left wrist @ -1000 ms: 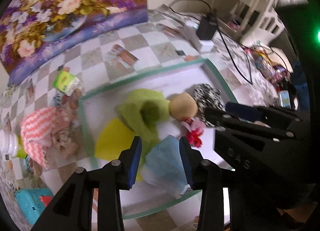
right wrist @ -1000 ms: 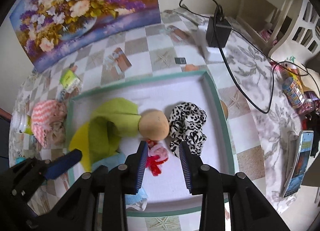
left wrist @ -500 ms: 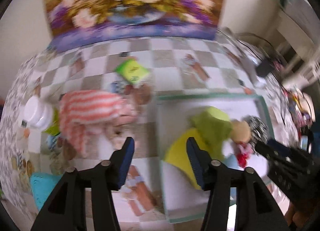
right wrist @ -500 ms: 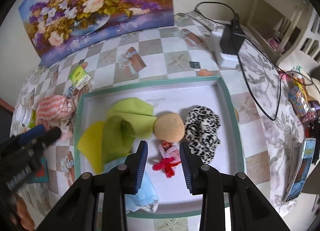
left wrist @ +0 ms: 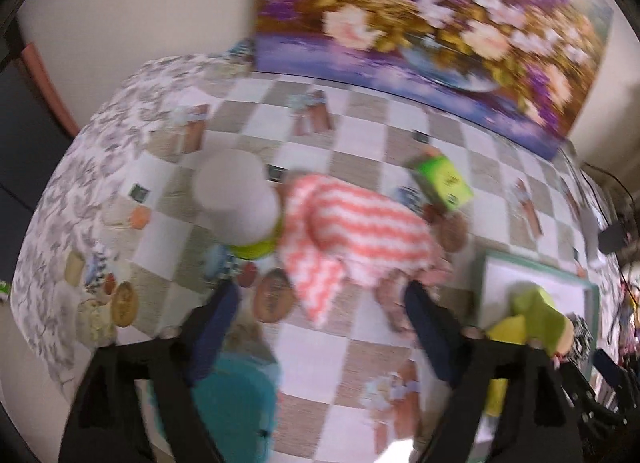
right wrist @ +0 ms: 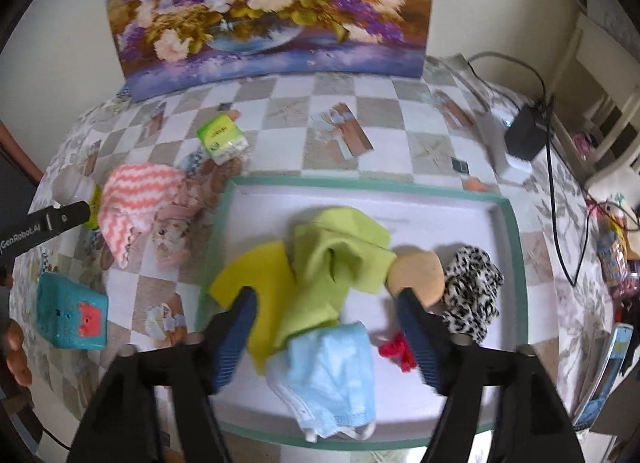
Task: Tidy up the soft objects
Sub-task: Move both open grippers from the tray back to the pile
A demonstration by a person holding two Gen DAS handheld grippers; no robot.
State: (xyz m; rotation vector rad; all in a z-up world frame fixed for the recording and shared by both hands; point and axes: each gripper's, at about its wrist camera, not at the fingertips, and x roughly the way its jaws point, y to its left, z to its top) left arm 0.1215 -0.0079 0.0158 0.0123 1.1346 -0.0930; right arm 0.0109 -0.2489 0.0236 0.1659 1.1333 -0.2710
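A checkered tablecloth covers the table in front of you, with a big flower painting propped against the wall behind it. Your left gripper has just been opening and now stands wide with nothing between its jaws, angled down toward the pink-and-white knitted piece lying on the cloth outside the tray. Your right gripper has likewise just spread wide and empty above the green-rimmed tray. In that tray you have six soft things: one yellow cloth, one lime-green cloth, one light-blue mask, one tan round puff, one leopard-print scrunchie and one small red item. Only the knitted piece seems left outside. Watch the white-capped bottle touching its edge: the left view is blurred, and a hurried reach could knock the bottle over or catch the brownish fabric bunched beside the knit. The green packet sits near too, so you might pinch it by mistake.
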